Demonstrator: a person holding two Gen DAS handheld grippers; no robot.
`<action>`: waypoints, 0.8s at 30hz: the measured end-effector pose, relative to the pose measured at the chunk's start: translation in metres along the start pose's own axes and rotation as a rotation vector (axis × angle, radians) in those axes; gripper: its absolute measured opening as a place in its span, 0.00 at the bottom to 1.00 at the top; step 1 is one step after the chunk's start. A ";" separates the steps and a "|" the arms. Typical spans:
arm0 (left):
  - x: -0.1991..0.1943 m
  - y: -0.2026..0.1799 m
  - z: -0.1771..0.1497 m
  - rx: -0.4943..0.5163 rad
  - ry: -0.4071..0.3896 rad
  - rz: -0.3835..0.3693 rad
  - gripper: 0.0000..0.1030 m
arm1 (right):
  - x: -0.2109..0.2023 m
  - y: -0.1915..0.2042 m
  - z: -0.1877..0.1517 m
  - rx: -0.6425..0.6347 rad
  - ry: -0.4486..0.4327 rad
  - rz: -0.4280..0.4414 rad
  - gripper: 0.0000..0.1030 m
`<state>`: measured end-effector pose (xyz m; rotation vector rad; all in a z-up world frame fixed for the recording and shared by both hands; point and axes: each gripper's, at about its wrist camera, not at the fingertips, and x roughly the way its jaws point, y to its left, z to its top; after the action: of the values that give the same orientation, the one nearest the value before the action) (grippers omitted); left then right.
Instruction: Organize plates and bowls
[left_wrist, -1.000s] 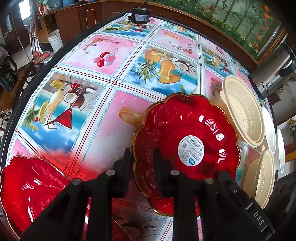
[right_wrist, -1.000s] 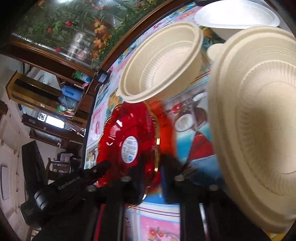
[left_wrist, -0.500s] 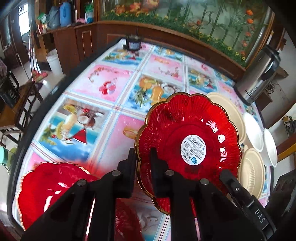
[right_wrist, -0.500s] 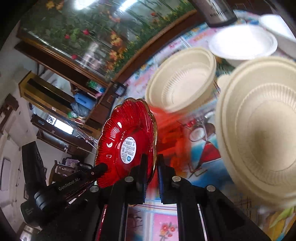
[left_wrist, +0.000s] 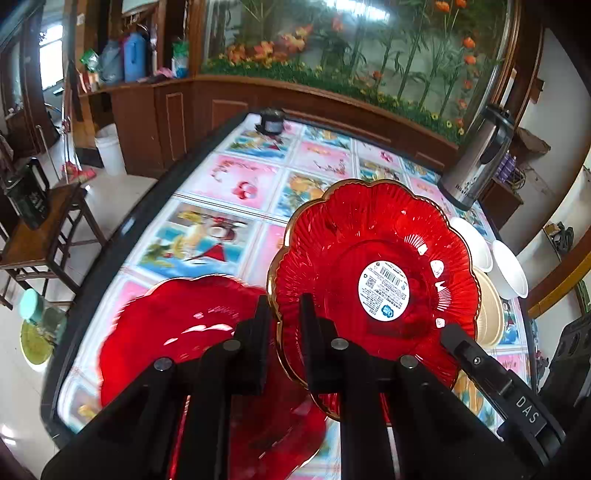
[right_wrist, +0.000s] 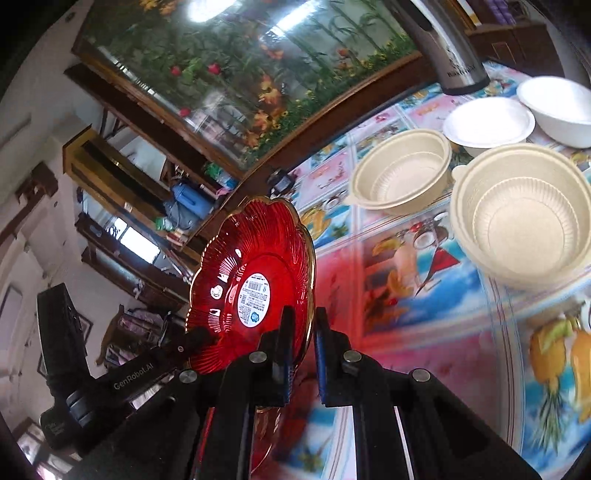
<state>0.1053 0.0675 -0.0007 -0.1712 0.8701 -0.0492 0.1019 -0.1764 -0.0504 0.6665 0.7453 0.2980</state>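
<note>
Left gripper (left_wrist: 283, 332): matte black throughout, two flat rectangular fingers (left_wrist: 258, 343) on angular black arms. Round silver screw heads sit along the arms, four visible. At 4 o'clock in the left wrist view, a black bar carries white lettering "DAS".

Right gripper (right_wrist: 300, 354): same black build, four silver screw heads; blue edging shows on the finger (right_wrist: 320, 354) inner faces.

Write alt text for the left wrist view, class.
The left gripper pinches the gold rim of a lifted red plate, above another red plate on the picture-print table. Bowls sit at right.
</note>
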 end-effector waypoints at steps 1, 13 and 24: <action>-0.006 0.004 -0.003 -0.001 -0.009 0.003 0.12 | -0.004 0.008 -0.006 -0.018 0.000 0.003 0.09; -0.067 0.061 -0.042 -0.014 -0.113 0.081 0.12 | -0.015 0.077 -0.060 -0.158 0.045 0.037 0.09; -0.066 0.109 -0.069 -0.099 -0.096 0.097 0.13 | -0.001 0.123 -0.107 -0.307 0.095 -0.001 0.09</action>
<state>0.0071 0.1739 -0.0126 -0.2221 0.7849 0.0921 0.0235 -0.0356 -0.0277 0.3636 0.7706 0.4356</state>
